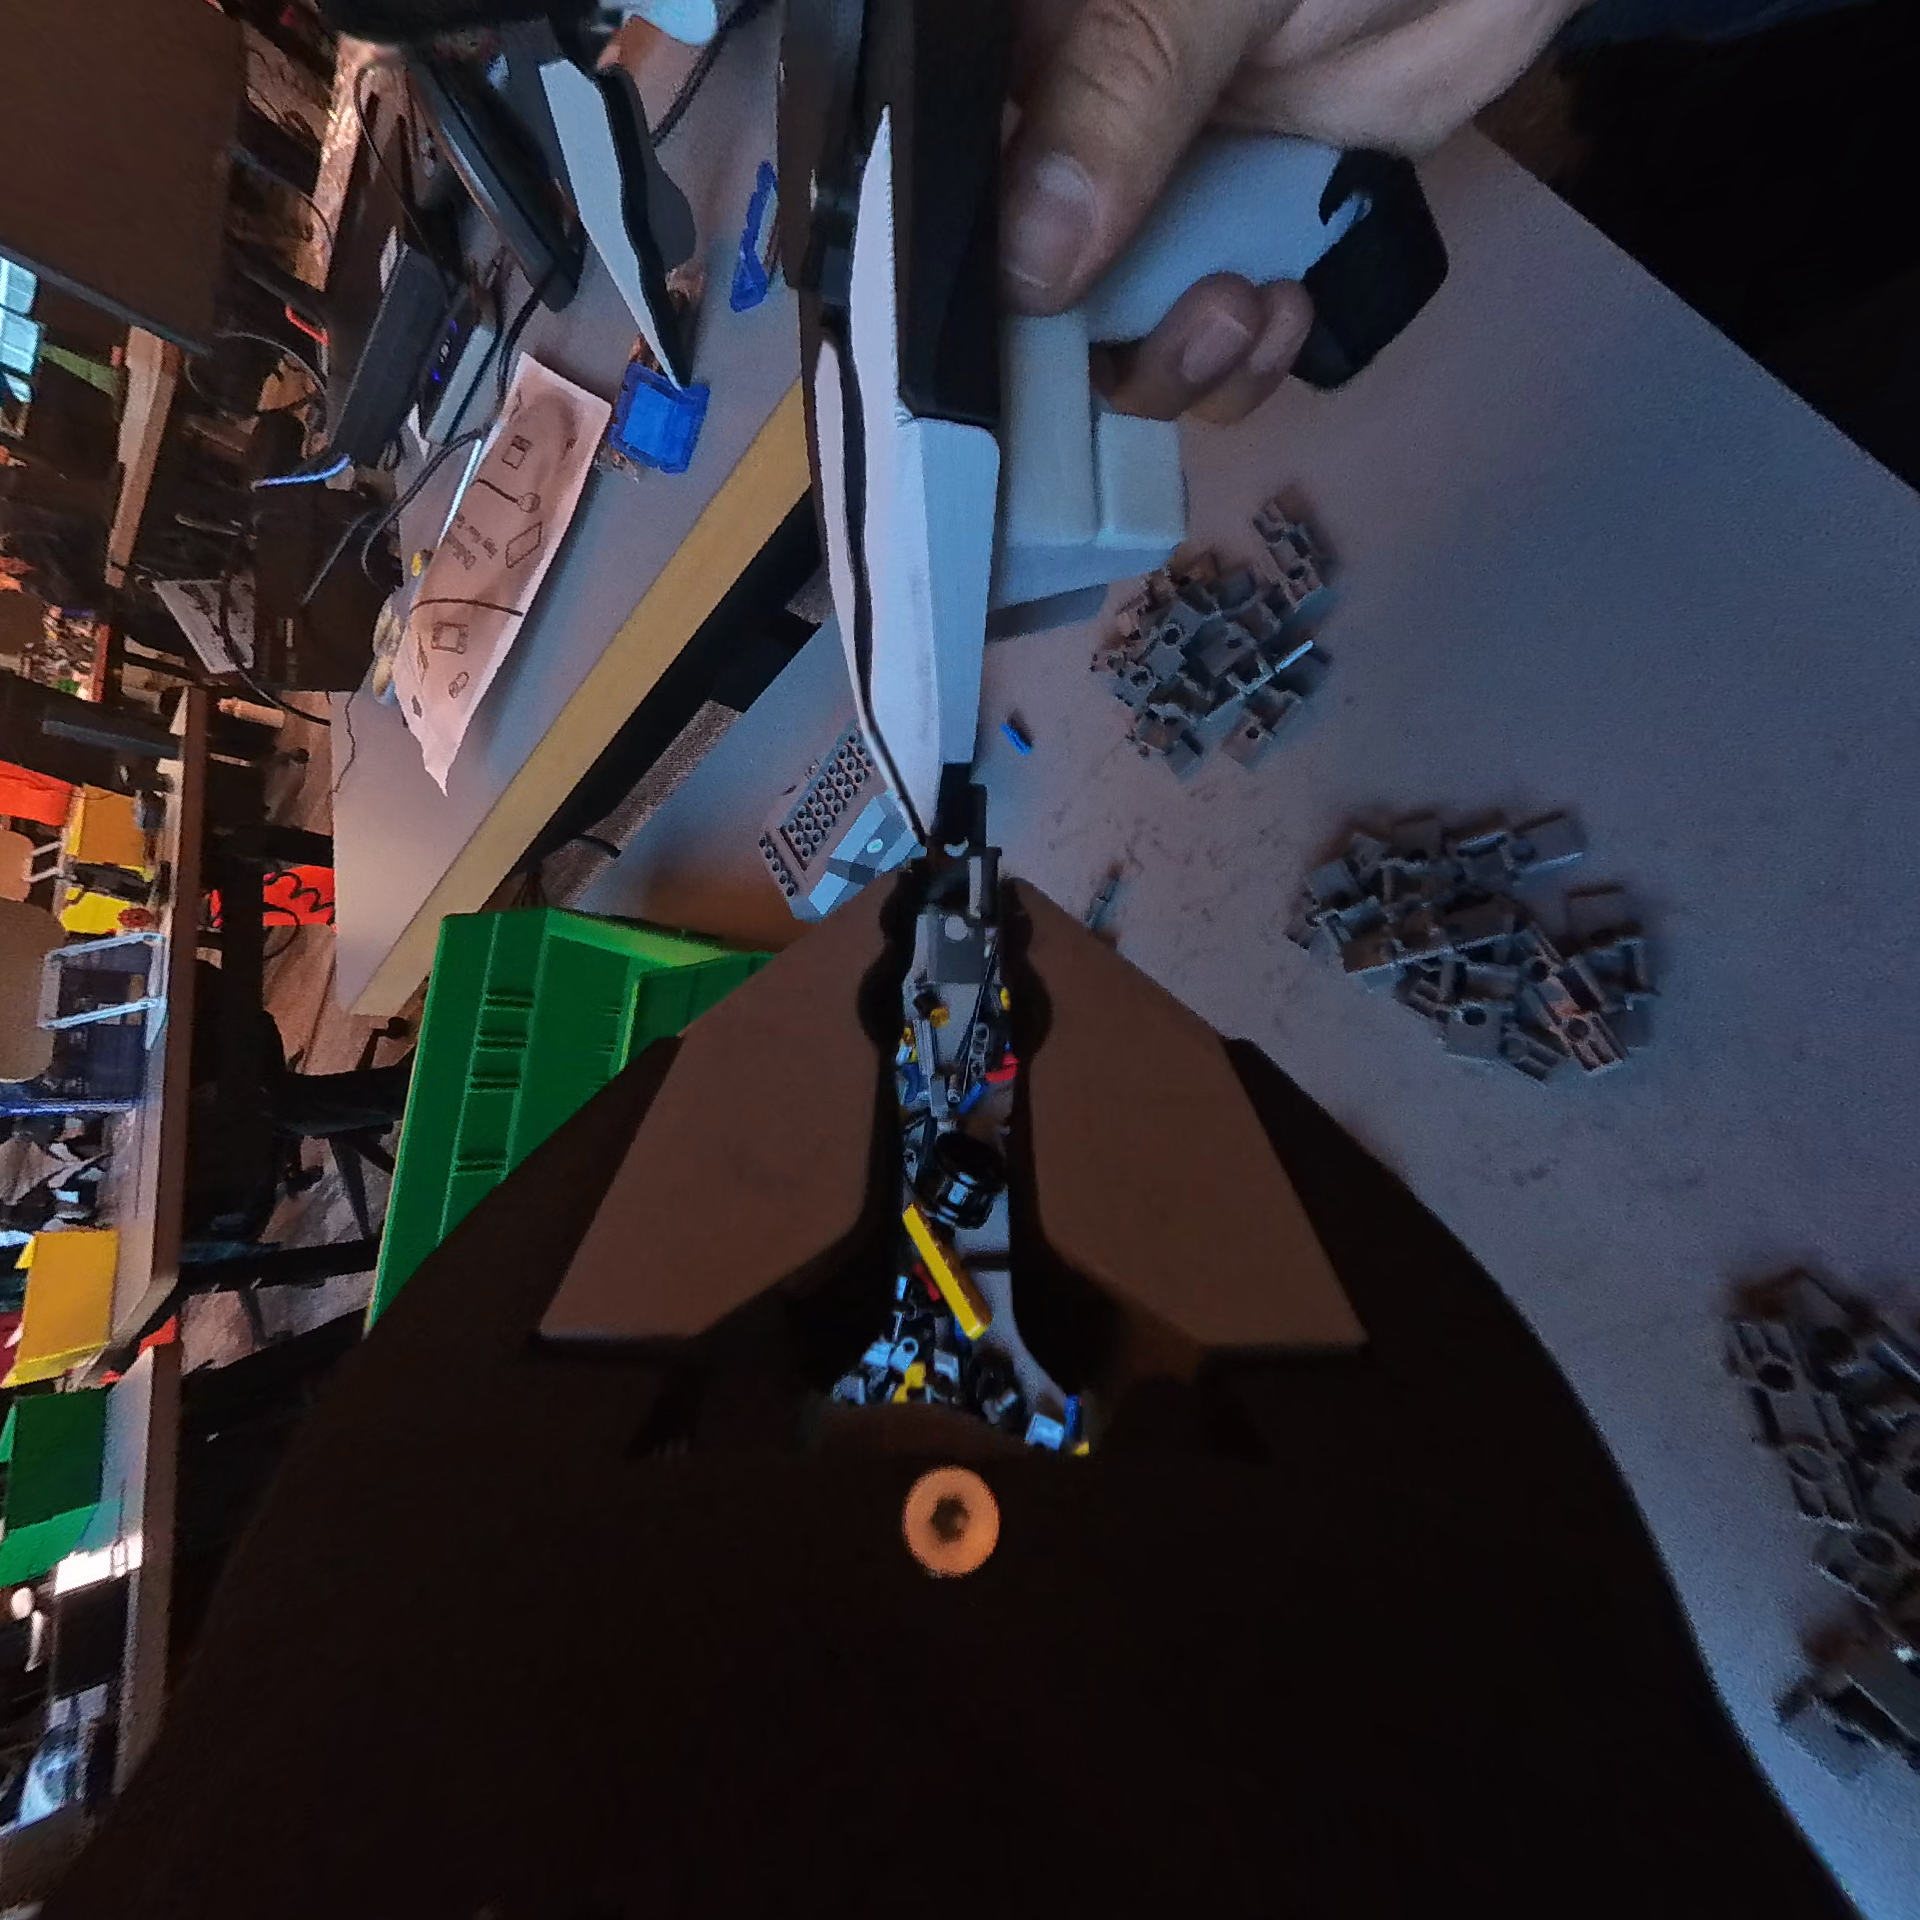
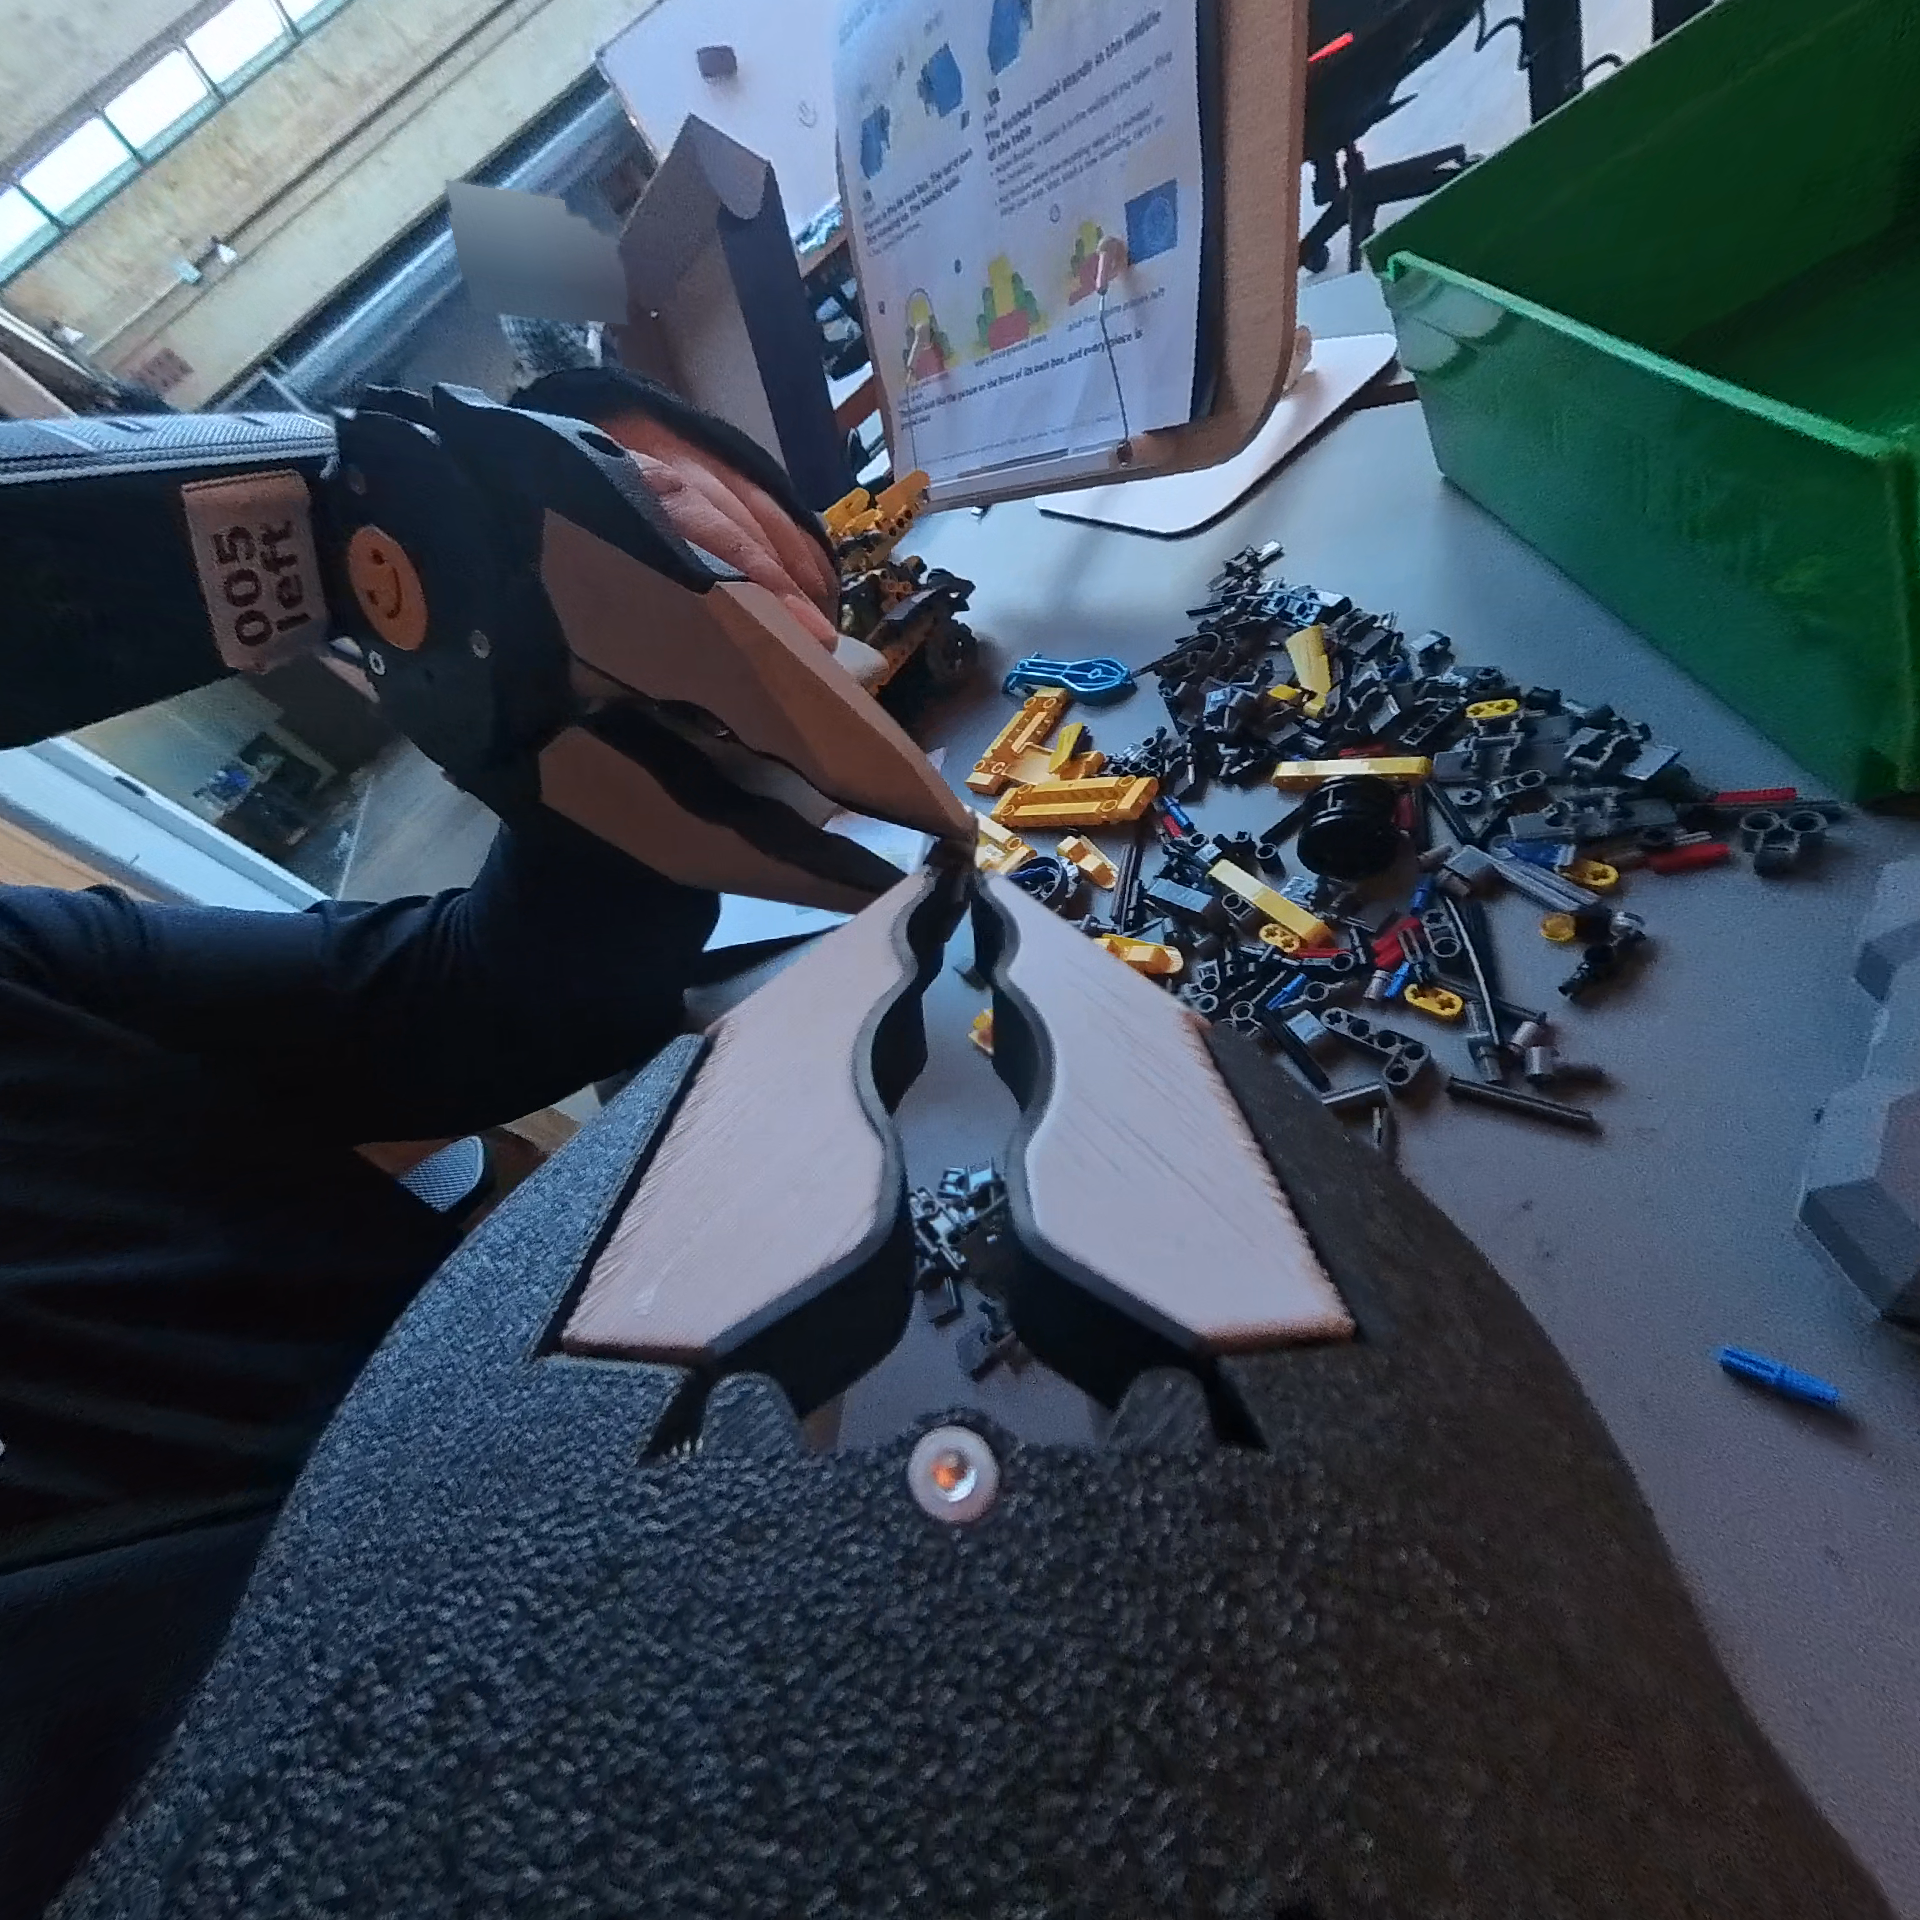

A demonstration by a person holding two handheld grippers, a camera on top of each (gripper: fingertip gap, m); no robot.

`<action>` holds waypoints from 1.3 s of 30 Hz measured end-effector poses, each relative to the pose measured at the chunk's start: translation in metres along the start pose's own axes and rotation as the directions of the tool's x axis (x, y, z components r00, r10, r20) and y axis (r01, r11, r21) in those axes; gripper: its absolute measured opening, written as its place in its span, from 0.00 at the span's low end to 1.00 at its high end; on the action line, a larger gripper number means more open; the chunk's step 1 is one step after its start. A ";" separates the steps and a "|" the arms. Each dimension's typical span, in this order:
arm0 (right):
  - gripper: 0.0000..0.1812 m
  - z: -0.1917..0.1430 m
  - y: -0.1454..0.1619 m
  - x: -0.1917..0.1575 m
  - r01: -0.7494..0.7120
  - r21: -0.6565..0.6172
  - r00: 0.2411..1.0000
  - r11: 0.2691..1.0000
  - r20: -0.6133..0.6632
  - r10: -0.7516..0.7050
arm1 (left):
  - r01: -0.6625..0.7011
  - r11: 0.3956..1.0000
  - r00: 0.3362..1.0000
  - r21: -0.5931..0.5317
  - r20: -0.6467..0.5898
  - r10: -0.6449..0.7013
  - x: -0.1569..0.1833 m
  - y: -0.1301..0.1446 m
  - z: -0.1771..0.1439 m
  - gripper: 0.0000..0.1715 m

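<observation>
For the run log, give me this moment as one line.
left claw: shut on grey piece | right claw: shut on black piece | tips meeting over parts pile

Daylight is coming in through a row of high windows (image 2: 156, 94) set along the top of a pale wall (image 2: 260, 239) at the far left of the right wrist view, and a black office chair (image 2: 1382, 156) is standing behind the grey table (image 2: 1662, 1195). In the left wrist view, a second, wood-edged desk (image 1: 623, 665) is sitting beside that table, with dim, crowded shelving (image 1: 94, 1039) lining the room's far side.
</observation>
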State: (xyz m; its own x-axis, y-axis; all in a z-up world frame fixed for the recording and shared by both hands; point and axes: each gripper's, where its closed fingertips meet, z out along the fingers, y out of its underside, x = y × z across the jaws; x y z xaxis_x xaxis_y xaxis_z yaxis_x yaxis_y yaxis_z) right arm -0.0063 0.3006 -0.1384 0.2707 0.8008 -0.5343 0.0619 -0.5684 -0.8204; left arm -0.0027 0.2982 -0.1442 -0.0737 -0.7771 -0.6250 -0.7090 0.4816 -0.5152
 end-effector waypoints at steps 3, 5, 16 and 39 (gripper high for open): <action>0.02 -0.004 0.003 0.008 0.020 -0.030 0.998 0.999 -0.055 -0.021 | 0.040 0.999 0.999 0.021 -0.021 -0.039 0.002 0.000 0.008 0.07; 0.01 -0.009 0.009 0.020 0.039 -0.078 0.990 0.996 -0.133 -0.049 | 0.060 0.998 0.998 0.013 -0.030 -0.059 0.002 0.003 0.012 0.11; 0.01 -0.070 0.092 0.083 -0.107 -0.490 0.913 0.865 -0.393 -0.110 | 0.120 0.993 0.993 -0.006 0.006 -0.120 -0.012 0.021 0.003 0.13; 0.07 -0.099 0.032 0.063 0.084 -0.261 0.832 0.962 -0.513 -0.212 | 0.237 0.945 0.972 0.224 -0.049 -0.232 -0.018 -0.020 -0.026 0.22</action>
State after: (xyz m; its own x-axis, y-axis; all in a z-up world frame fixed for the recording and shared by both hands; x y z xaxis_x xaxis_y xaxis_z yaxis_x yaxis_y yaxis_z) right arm 0.1078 0.3139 -0.1780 0.7048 0.6897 -0.1664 0.3327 -0.5284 -0.7811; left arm -0.0055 0.2923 -0.1071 0.0586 -0.8864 -0.4591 -0.5309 0.3618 -0.7663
